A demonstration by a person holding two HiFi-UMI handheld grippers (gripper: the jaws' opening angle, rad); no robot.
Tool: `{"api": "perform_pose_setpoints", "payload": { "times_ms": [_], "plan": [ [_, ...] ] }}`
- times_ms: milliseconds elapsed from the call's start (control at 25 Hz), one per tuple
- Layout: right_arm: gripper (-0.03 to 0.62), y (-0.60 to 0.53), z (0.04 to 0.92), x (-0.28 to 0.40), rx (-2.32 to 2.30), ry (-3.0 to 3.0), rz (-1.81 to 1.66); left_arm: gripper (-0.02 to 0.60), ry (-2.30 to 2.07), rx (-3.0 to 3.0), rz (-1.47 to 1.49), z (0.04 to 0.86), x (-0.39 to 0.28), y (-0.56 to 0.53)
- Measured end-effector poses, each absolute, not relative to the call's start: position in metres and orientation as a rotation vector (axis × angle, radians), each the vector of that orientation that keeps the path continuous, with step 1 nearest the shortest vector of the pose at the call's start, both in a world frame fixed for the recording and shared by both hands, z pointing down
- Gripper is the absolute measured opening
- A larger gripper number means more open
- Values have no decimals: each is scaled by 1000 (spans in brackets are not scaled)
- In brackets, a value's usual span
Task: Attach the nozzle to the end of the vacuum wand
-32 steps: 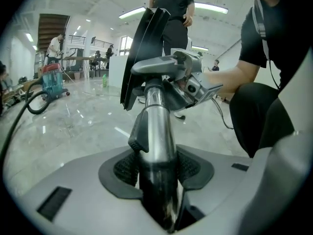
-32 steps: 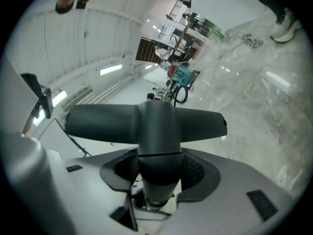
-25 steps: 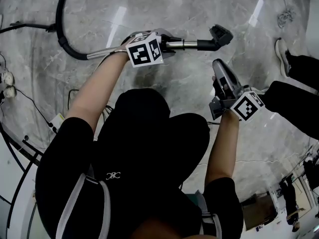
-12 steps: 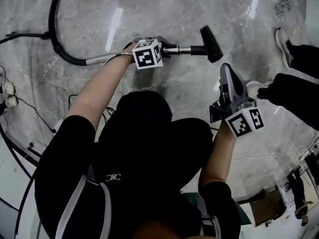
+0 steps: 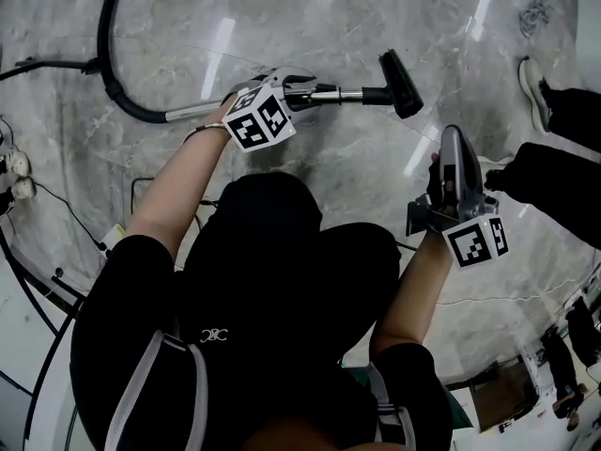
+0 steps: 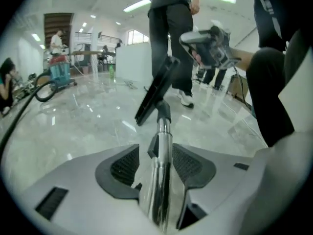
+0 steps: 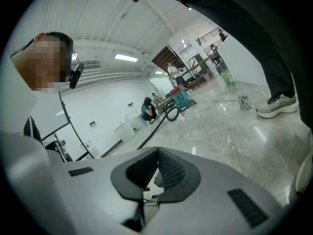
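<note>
The chrome vacuum wand (image 5: 338, 93) lies across the marble floor, a black hose (image 5: 108, 59) running off its left end. A black nozzle (image 5: 399, 83) sits on its right end, and in the left gripper view that nozzle (image 6: 155, 89) stands straight ahead on the tube. My left gripper (image 5: 300, 85) straddles the wand (image 6: 161, 170). Its jaws have just been opening, and the tube now lies loose between the pads (image 6: 124, 163). My right gripper (image 5: 454, 141) hangs to the right of the nozzle, apart from it, shut with nothing in it (image 7: 157, 153).
A bystander's dark legs and white shoe (image 5: 533, 101) stand at the right edge, close to my right gripper. Cables and plugs (image 5: 14, 167) trail along the left. A coiled cord (image 5: 538, 31) lies at the far right. More people and a teal vacuum (image 6: 59, 72) are far off.
My right gripper has drawn back from the nozzle, down and to the right. The nozzle has turned to lie across the wand's end. The left gripper's cube has slid slightly left.
</note>
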State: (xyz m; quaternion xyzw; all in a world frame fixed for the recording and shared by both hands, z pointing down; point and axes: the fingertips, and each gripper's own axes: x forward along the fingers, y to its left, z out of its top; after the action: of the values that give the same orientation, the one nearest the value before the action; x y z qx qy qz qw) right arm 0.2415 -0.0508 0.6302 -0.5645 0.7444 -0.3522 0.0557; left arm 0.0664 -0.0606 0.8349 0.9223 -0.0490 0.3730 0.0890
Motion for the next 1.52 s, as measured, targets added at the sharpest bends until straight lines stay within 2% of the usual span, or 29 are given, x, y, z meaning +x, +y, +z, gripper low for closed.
{"api": "perform_pose_setpoints", "payload": {
  "times_ms": [40, 80, 120, 160, 400, 680, 960, 1240, 1520],
  "plan": [
    [17, -53, 627, 242, -1725, 2261, -1062, 216, -206, 2746, 1036, 817, 62, -68],
    [17, -55, 623, 241, -1740, 2272, -1051, 183, -273, 2746, 972, 796, 57, -77],
    [17, -57, 615, 238, -1752, 2292, -1036, 29, -339, 2745, 924, 773, 52, -87],
    [17, -59, 604, 231, -1760, 2319, -1014, 8, -390, 2744, 891, 749, 48, -96],
    [17, -80, 462, 195, -1877, 2435, -822, 8, -562, 2670, 683, 560, 37, -118],
    [15, -88, 224, 178, -1886, 2353, -903, 8, -619, 2692, 634, 271, 35, -113],
    [15, -89, -9, 151, -1879, 2394, -720, 8, -621, 2778, 538, 20, 46, -102],
    [15, -63, -125, 145, -1926, 2314, -535, 8, -720, 2879, 422, -106, 37, -88],
    [15, -52, -166, 159, -1957, 2257, -439, 8, -781, 2903, 396, -145, 37, -86]
  ]
}}
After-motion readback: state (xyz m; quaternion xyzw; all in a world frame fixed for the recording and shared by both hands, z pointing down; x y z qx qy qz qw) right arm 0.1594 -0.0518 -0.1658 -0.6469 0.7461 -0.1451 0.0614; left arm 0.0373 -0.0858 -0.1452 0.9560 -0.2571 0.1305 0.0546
